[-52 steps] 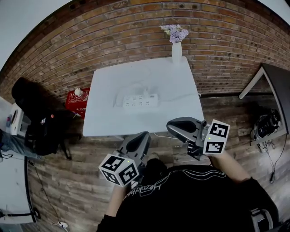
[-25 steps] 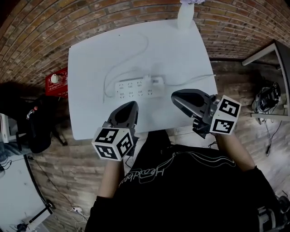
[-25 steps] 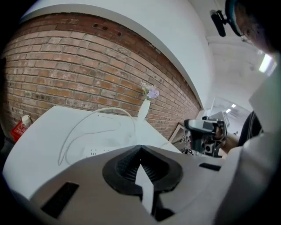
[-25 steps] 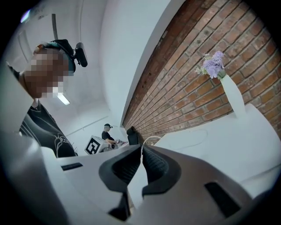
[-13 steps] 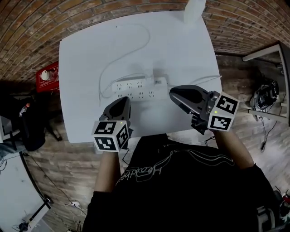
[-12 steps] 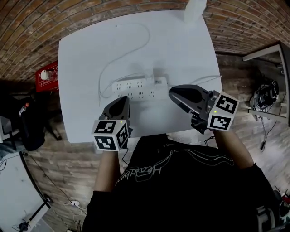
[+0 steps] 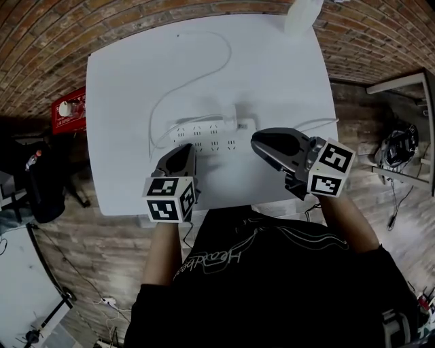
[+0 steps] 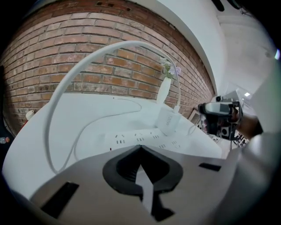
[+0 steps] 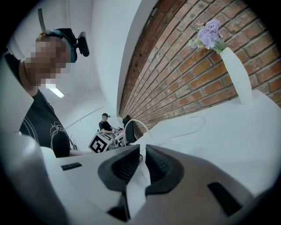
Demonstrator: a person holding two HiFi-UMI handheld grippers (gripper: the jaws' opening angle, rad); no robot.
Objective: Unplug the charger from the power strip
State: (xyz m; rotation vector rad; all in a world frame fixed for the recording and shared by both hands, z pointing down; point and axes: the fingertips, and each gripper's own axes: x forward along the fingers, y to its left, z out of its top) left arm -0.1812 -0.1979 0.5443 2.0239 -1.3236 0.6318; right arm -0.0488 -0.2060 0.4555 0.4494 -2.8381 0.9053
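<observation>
A white power strip lies across the middle of the white table. A white charger stands plugged into its far right end; the left gripper view shows the strip with the charger upright on it. A white cable rises from the charger's top and arcs left. My left gripper hovers just short of the strip's left half, jaws shut and empty. My right gripper hangs at the strip's right end, near the charger, also shut and empty, and also shows in the left gripper view.
A white vase with purple flowers stands at the table's far right corner, against a brick wall. A thin cable runs off the right edge. A red crate and a black bag sit on the floor left.
Both grippers have come down and forward over the table, from its near edge up to the power strip. The head view has closed in on the table.
</observation>
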